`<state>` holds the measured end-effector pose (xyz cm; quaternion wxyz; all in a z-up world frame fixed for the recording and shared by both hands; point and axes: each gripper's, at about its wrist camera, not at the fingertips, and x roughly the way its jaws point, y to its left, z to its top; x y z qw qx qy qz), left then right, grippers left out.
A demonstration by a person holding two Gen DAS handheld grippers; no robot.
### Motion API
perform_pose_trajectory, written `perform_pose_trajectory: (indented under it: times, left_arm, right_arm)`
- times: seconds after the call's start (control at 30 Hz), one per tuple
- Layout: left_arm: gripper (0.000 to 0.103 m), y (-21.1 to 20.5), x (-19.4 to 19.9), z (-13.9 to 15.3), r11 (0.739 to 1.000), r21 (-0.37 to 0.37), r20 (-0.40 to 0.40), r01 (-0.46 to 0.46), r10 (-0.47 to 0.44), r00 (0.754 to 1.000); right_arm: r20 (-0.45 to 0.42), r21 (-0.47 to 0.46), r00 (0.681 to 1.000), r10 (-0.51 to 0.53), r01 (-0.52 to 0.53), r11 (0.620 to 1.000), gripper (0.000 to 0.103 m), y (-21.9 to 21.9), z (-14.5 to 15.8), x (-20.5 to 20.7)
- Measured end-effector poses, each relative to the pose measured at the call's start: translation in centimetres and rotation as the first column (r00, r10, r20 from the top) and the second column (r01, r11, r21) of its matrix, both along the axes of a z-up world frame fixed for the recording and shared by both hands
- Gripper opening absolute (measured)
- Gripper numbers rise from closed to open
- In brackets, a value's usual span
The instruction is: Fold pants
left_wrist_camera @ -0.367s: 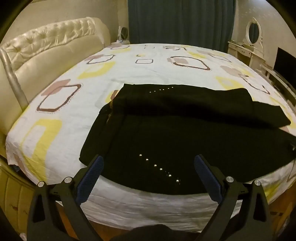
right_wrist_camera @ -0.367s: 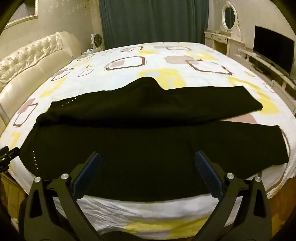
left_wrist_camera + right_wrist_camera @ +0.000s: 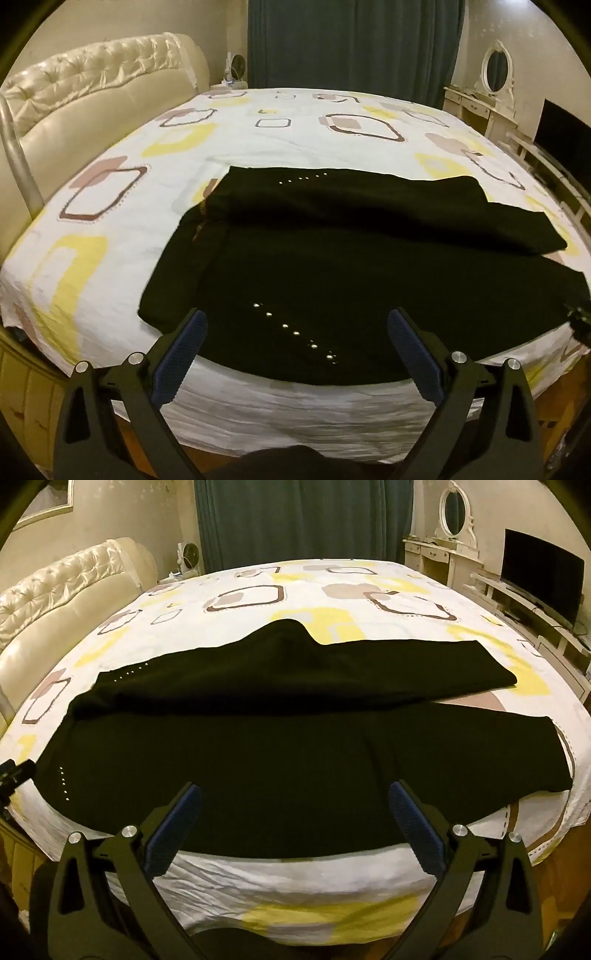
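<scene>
Lying unfolded across the patterned white bedsheet (image 3: 332, 878), the black fabric pants (image 3: 295, 760) await every fold; both tongs, left tongs (image 3: 295, 325) and right tongs (image 3: 295, 801), hover apart, empty.

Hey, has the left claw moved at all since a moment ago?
Yes, slightly. The left claw has drifted left along the bed edge: the black pants and headboard sit a little farther right in its view.

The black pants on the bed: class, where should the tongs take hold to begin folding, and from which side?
Probably grip the near edge of the black pants: left tongs by the studded waist end, right tongs toward the leg cuffs. Come in low from the bed's front edge; that hem lies flat, closest and unobstructed.
</scene>
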<state>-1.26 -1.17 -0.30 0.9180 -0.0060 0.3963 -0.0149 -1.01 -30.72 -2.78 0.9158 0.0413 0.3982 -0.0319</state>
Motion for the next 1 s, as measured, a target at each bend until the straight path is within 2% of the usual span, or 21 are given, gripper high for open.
perform_pose_trajectory:
  times: [1.0]
  left_arm:
    - [0.098,-0.6,0.2,-0.1,1.0,0.013,-0.004,-0.004,0.004,1.0]
  right_arm:
    - [-0.018,0.019,1.0,0.024,-0.023,1.0,0.101,0.8,-1.2,0.2]
